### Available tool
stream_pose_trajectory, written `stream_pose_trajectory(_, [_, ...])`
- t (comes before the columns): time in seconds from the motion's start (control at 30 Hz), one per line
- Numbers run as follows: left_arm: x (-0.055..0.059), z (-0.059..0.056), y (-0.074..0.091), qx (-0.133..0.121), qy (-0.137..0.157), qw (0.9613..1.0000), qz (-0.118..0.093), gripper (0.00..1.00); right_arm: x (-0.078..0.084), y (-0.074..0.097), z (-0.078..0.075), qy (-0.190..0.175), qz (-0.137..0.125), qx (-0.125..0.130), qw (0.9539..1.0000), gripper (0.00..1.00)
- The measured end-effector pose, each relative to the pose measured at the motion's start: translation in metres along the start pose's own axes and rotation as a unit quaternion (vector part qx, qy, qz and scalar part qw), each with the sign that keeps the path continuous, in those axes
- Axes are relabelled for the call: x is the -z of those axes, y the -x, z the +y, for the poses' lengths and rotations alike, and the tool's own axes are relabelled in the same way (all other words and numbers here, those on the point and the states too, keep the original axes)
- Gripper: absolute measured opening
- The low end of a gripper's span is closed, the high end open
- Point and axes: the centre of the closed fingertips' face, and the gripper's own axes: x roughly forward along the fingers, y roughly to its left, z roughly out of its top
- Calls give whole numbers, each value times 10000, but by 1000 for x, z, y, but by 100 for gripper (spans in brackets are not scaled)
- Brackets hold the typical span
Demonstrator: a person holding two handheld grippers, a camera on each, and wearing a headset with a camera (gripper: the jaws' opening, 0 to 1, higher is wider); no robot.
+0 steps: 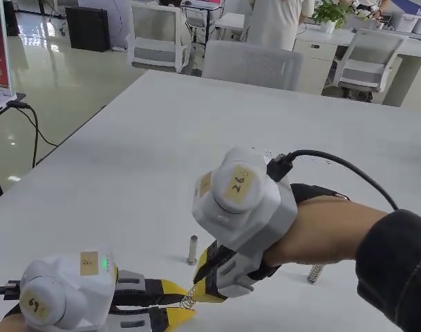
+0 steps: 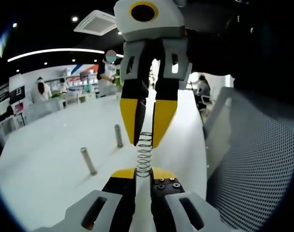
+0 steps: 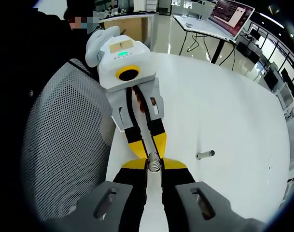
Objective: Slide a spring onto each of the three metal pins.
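Two claws meet on one spring (image 2: pixel 144 153), low over the table (image 1: pixel 148 180) just in front of the person. The left claw (image 2: pixel 143 173) is pinched narrow on one end of the coil. The right claw (image 3: pixel 154 165), nose to nose with it, has its yellow tips closed in on the other end, so the spring bridges the short gap between them.

To my eye this is a hand-over or re-grip ahead of threading, not the threading itself. A bare pin (image 1: pixel 192 250) stands upright on the table just beyond the claws, with nothing on it yet. A second spring (image 2: pixel 119 136) stands upright farther off and seems already seated on a pin.

The held spring's long axis runs from claw to claw, in line with both sets of jaws and closer to level than upright. One open end faces straight into the right gripper view.

The next move would call for one claw to let go. The other would then tip the coil a quarter turn so its bore points down, centre it over the pin's top and lower it. The grip should be light so the coil does not buckle or spring away.
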Motion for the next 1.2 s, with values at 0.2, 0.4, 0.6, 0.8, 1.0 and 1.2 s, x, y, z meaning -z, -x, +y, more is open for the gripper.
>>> stream_pose_trajectory(0.2, [-3,-1,-2,27,-6,10000,-37,2,-6,1,-1,31,-82,41,10000,7])
stream_pose_trajectory(0.4, [-2,0,-2,12,-8,10000,-17,2,-4,0,-1,9,-58,33,10000,8])
stream_pose_trajectory(0.6, [-1,-1,-3,25,-27,10000,11,2,-2,0,0,-34,3,2,10000,8])
stream_pose_trajectory(0.8, [-1,-3,-3,55,-61,10000,31,2,2,-4,2,-108,119,-117,9998,8])
stream_pose_trajectory(1.0, [-6,-4,-4,91,-78,9999,-50,2,7,-9,4,-93,221,-144,9996,9])
stream_pose_trajectory(1.2, [-16,-8,-8,128,-271,9995,-46,2,11,-9,4,-190,266,-182,9993,9])
